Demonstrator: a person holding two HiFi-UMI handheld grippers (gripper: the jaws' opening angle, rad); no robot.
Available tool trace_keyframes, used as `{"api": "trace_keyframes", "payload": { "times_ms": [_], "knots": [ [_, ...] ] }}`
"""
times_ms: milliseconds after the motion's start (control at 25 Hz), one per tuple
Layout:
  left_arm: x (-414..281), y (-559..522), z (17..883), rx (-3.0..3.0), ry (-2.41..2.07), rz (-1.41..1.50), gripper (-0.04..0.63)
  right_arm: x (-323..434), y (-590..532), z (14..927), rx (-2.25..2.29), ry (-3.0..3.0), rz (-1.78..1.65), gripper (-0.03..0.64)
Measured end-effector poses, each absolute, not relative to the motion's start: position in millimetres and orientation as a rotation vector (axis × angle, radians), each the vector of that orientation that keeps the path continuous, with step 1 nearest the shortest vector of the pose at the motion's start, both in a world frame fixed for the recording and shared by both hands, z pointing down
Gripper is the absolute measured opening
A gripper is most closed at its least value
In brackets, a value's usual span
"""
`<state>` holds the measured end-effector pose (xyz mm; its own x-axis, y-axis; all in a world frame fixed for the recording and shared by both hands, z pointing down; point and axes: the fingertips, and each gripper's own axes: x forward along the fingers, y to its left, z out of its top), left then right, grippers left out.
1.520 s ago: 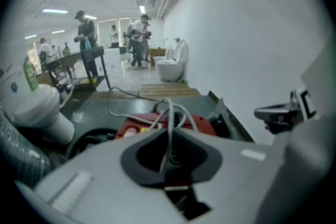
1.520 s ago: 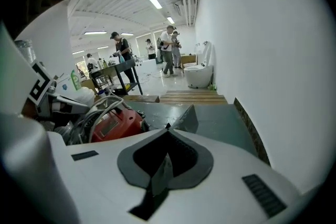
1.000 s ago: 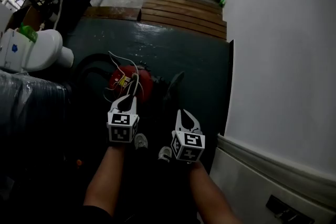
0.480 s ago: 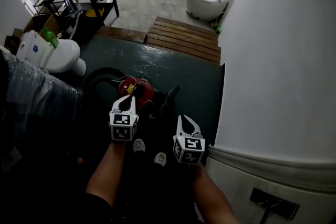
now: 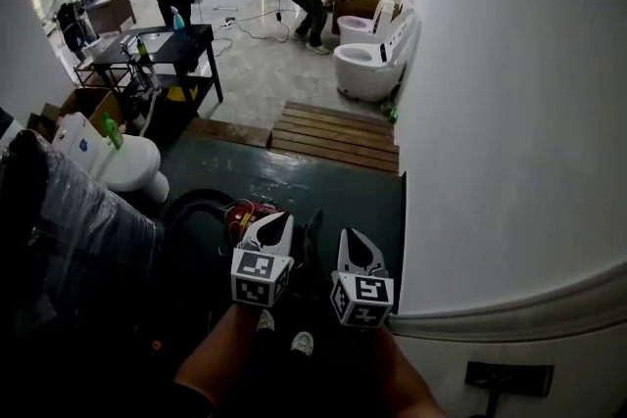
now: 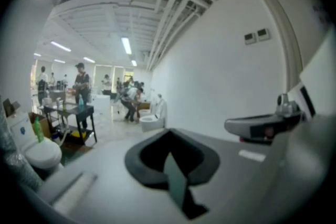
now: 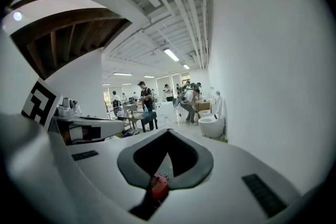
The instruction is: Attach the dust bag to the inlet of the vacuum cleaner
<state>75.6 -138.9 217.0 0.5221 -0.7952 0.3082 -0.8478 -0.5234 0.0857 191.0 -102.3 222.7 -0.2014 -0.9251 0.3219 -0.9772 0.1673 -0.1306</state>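
The red vacuum cleaner lies on the dark green floor, its black hose curling to its left. A dark upright piece stands just right of it; I cannot tell whether it is the dust bag. My left gripper is raised in front of the vacuum, pointing forward, shut and empty. My right gripper is held beside it, apart from it, also shut with nothing in it. In the left gripper view the left gripper faces the room. In the right gripper view the right gripper does too.
A white wall runs along the right. A white toilet and a plastic-wrapped bulk sit at the left. Beyond lie a wooden slat platform, a black table, more toilets and several people.
Both grippers have risen and come closer together, the left one shifting right. The head view has tilted up, so more of the room shows. The vacuum now sits just behind the left gripper.
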Motion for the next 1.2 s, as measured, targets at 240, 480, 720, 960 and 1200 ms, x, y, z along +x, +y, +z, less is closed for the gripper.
{"api": "trace_keyframes", "payload": {
  "times_ms": [240, 480, 720, 960, 1200],
  "knots": [
    [116.8, -126.7, 153.6, 2.660, -1.347, 0.233, -0.005, 215.7, -100.4, 157.0, 1.953, -2.355, 0.326, -0.005],
    [128.6, -125.1, 128.3, 2.689, -1.341, 0.189, -0.005, 224.2, -101.7, 130.0, 2.008, -2.363, 0.269, -0.004],
    [131.0, -121.3, 115.3, 2.710, -1.333, 0.170, -0.005, 223.2, -100.3, 124.9, 2.020, -2.370, 0.262, -0.005],
    [126.6, -119.4, 107.8, 2.699, -1.351, 0.178, -0.005, 216.8, -100.8, 125.0, 2.007, -2.377, 0.238, -0.003],
    [121.8, -122.2, 117.5, 2.694, -1.340, 0.169, -0.004, 208.8, -102.2, 128.2, 2.006, -2.394, 0.229, -0.003]
  ]
}}
